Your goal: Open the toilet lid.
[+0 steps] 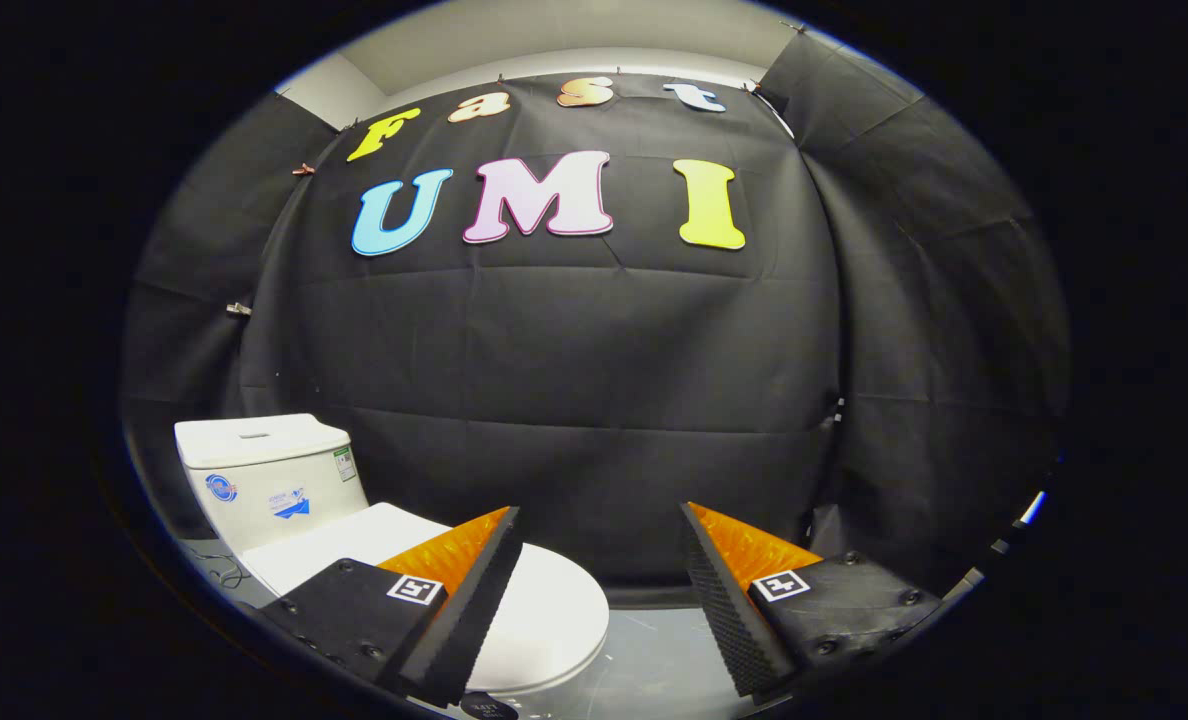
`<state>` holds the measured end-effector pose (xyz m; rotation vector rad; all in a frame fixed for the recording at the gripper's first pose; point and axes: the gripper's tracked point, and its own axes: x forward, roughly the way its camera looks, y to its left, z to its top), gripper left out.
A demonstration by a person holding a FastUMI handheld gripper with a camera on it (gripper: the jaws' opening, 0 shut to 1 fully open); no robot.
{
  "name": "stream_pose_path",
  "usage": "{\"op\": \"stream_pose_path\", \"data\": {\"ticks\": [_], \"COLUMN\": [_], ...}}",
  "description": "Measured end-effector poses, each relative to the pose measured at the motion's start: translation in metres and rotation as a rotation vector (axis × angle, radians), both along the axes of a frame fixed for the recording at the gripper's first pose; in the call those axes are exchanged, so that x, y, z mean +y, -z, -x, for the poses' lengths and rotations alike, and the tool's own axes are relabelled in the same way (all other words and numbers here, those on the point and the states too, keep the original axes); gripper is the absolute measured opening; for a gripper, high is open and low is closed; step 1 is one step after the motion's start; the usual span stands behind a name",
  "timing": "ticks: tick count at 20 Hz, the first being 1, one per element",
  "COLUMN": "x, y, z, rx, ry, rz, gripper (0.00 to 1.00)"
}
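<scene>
the jaws stood wide apart, released, with nothing held between them. the gripper (602, 515) hung above the floor, its two fingers (474, 590) reaching forward toward the black cloth wall (574, 380) at twelve o'clock. the toilet (354, 540) sat at about ten o'clock from the gripper, low and to the side, its tank (264, 470) set against the cloth wall. the toilet lid (544, 610) lay flat and closed over the bowl, its rounded front end reaching into the gap just inside the finger at nine o'clock, which overlapped part of it in the view. whether that finger touched the lid could not be told. the finger at three o'clock stood well apart from the toilet, over the grey floor (654, 650). stickers showed on the front of the tank. a small dark round object (489, 707) sat at six o'clock, just below the lid's front edge.
</scene>
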<state>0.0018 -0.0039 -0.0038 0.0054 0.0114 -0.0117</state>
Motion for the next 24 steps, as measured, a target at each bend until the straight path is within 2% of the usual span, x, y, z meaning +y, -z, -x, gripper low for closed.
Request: {"op": "stream_pose_path", "data": {"ticks": [24], "x": [0.000], "y": [-0.008], "z": [0.001], "rx": [0.013], "ry": [-0.015], "rz": [0.003], "gripper": [0.96]}}
